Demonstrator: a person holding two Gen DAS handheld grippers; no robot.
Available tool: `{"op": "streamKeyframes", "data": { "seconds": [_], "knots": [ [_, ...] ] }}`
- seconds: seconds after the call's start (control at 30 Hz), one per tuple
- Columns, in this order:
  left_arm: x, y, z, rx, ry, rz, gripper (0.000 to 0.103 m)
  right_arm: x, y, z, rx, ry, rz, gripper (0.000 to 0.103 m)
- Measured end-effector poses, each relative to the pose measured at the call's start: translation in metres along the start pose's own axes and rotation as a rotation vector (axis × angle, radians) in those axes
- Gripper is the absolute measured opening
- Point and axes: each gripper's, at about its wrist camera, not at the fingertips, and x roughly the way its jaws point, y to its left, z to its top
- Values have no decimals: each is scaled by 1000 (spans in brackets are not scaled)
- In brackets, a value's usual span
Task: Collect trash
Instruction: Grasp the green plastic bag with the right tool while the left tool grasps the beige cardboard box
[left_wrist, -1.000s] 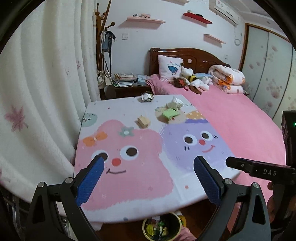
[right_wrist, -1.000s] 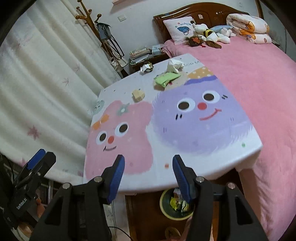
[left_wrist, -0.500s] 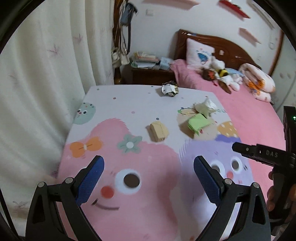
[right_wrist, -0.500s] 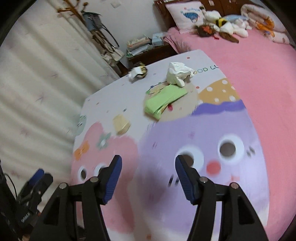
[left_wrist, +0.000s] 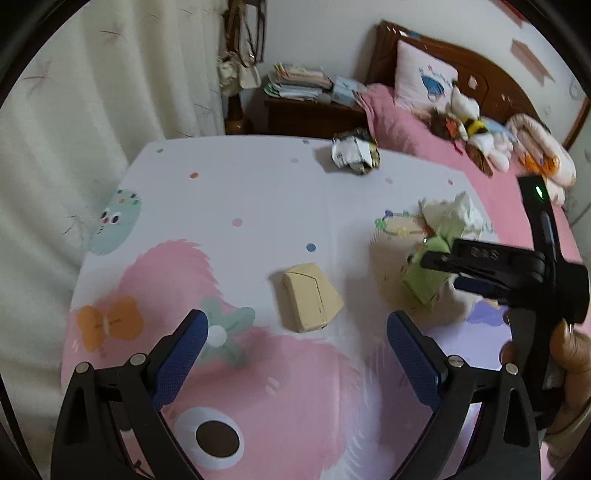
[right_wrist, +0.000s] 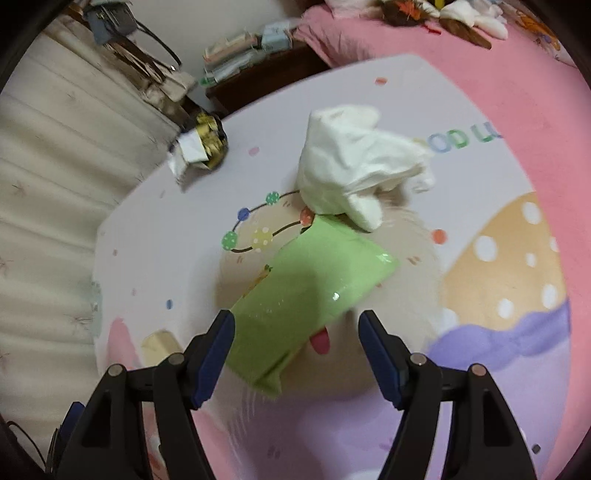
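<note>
On the cartoon-printed table (left_wrist: 240, 192) lie a beige packet (left_wrist: 308, 297), a green wrapper (right_wrist: 306, 291), a crumpled white tissue (right_wrist: 354, 166) and a crumpled dark-and-white wrapper (left_wrist: 352, 153). My left gripper (left_wrist: 297, 350) hangs open just short of the beige packet, with nothing between its fingers. My right gripper (right_wrist: 297, 339) is over the near end of the green wrapper, its jaws opening; the wrapper's end lies between the pads and they do not press it. In the left wrist view the right gripper (left_wrist: 436, 264) covers part of the green wrapper (left_wrist: 424, 280).
A pink bed (right_wrist: 480, 66) with stuffed toys (left_wrist: 476, 129) runs along the table's right side. A nightstand with stacked books (left_wrist: 299, 83) stands behind the table, and a cream curtain (left_wrist: 74, 110) hangs at the left. A hand (left_wrist: 569, 362) holds the right gripper.
Both grippers have moved forward and down over the table, from its near edge to the trash pieces. The right jaws have widened. The bin under the table's front has left view.
</note>
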Motion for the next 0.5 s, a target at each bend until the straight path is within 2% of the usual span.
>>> {"op": "streamKeyframes", "data": {
  "seconds": [0.13,0.2,0.23,0.33,0.37,0.5],
  "knots": [
    [16,-2,1,52,32,7,97,8,22,-3,-108,-27,-69,71],
    [24,-2,2,62,49,-2,97,13,30,-4,-168,-41,-103,67],
    [25,-2,2,64,55,-5,97,13,33,-7,-198,-50,-117,61],
    [32,-7,2,85,66,-29,97,11,36,-16,-281,-81,-147,30],
    [35,-9,3,103,69,-34,97,10,33,-19,-289,-85,-138,24],
    [48,-17,4,198,85,-37,97,3,12,-21,-241,-70,-41,17]
  ]
}}
